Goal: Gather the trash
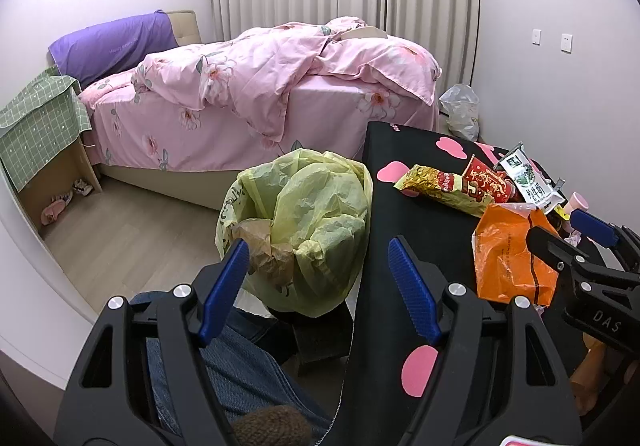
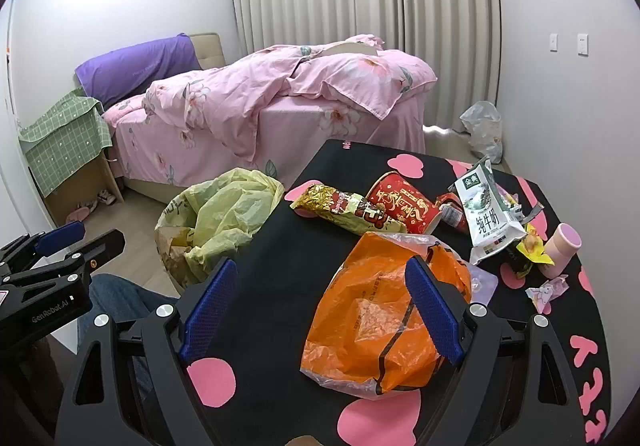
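Here the orange plastic bag (image 2: 384,310) lies crumpled on the near part of the black table (image 2: 280,266), and the right gripper (image 2: 320,310) hangs over it with its jaws spread wide and nothing in them; one blue pad sits above the bag's right edge, the other out over bare table to the left. Beyond it lie the gold snack wrapper (image 2: 344,208), the red paper cup (image 2: 404,206) on its side and the milk carton (image 2: 486,214), with a pink cup (image 2: 562,246) and small scraps at the far right. The bin with the yellow liner (image 1: 304,222) stands on the floor just left of the table. The left gripper (image 1: 320,282) hovers above it, likewise open and empty. The step in hand looks like the first pick from the pile (nothing is held yet). The next move likely calls for centring on the bag, lowering, pinching a raised fold, then carrying it left over the liner.
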